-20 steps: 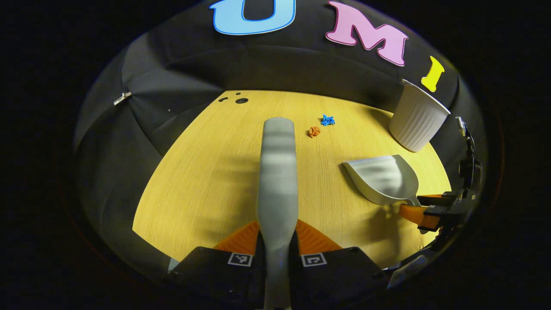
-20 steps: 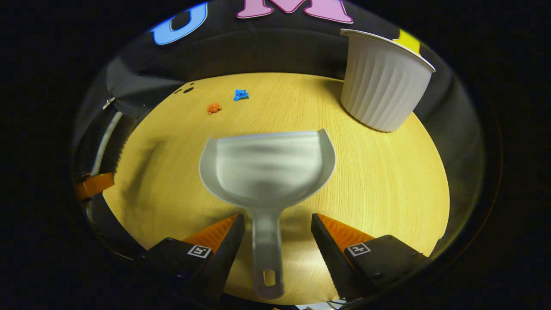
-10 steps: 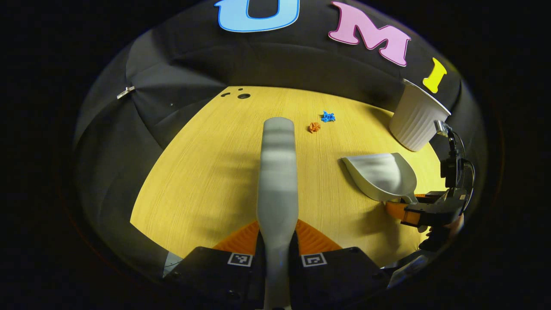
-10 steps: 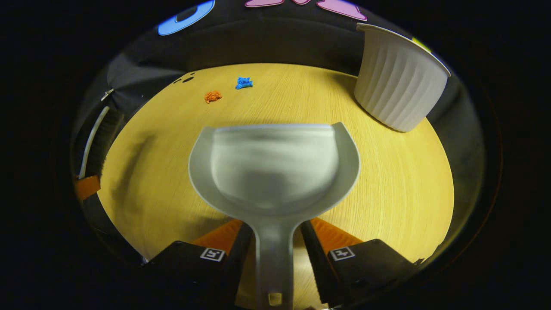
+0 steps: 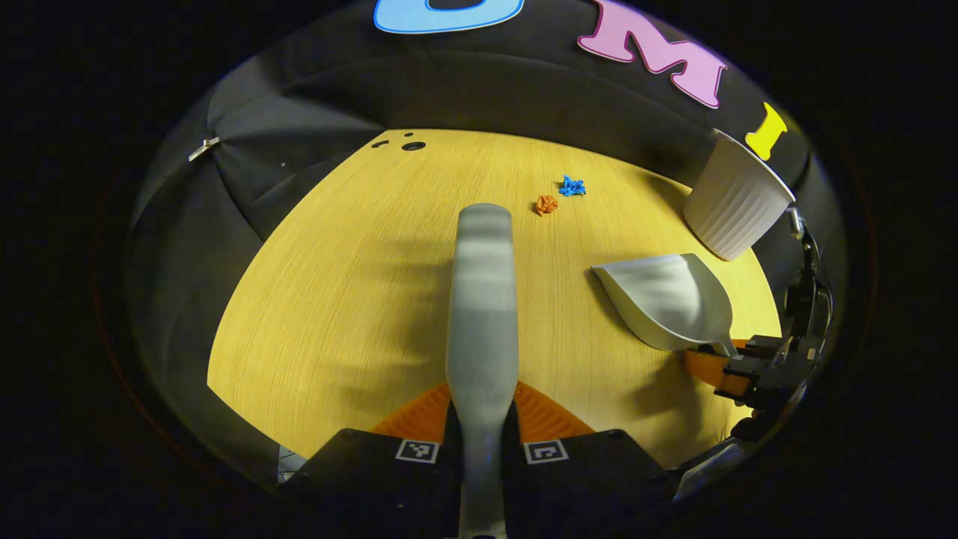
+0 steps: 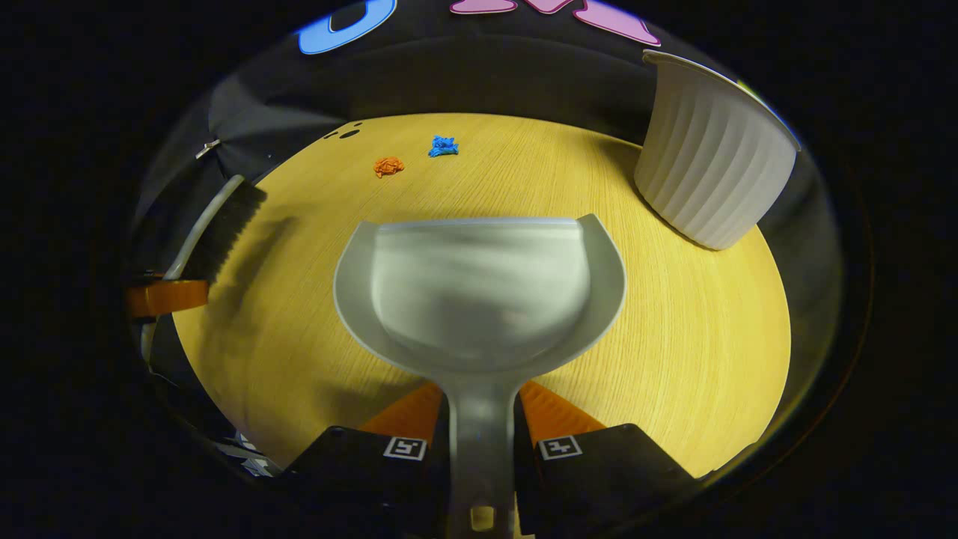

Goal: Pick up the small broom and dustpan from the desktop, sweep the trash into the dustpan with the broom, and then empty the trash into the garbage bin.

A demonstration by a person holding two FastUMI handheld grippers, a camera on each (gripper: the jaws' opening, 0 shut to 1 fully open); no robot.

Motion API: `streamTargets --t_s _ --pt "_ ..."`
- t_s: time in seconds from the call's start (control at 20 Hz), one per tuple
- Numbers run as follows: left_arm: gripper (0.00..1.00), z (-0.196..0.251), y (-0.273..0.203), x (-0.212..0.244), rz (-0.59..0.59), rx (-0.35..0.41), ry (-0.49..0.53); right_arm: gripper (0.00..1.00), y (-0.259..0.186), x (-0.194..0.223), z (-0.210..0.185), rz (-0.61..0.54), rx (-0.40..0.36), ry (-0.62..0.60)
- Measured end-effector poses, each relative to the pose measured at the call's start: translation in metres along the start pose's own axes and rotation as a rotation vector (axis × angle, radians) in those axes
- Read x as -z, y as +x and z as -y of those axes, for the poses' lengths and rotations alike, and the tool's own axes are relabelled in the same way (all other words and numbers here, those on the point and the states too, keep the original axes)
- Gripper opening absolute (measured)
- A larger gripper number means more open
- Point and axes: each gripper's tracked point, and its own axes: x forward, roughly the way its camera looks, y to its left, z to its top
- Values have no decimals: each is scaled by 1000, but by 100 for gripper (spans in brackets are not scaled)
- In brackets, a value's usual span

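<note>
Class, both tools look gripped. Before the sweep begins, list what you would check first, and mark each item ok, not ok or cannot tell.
1. Left gripper shut on the broom handle: ok.
2. Right gripper shut on the dustpan handle: ok.
3. Trash located: orange scrap and blue scrap lie close together on the far part of the desktop, beyond both tools: ok.
4. Dustpan mouth faces the scraps: ok; whether its lip touches the desktop: cannot tell.
5. Garbage bin upright at the far right, apart from the scraps: ok.
6. Bristles free of the desktop: cannot tell.
</note>
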Motion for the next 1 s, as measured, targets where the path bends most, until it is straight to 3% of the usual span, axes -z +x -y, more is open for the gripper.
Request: streamTargets --t_s 0.15,0.35,0.65,0.85,0.9,1.0 --pt "27 -14 26 -33 3 -7 58 39 -8 1 11 3 2 0" --pt "26 -25 72 -85 -10 -20 227 39 -20 -2 24 16 3 -29" --pt "27 -3 140 -167 -7 10 402 39 -26 -1 24 12 -31 -59" --pt "26 23 178 -208 -8 40 693 39 -20 4 15 -6 -82 -111" --pt "25 34 183 -213 -10 53 743 43 -17 5 13 -12 -95 -125" --pt "27 48 196 -219 -21 69 835 39 -12 8 15 -21 -92 -149"
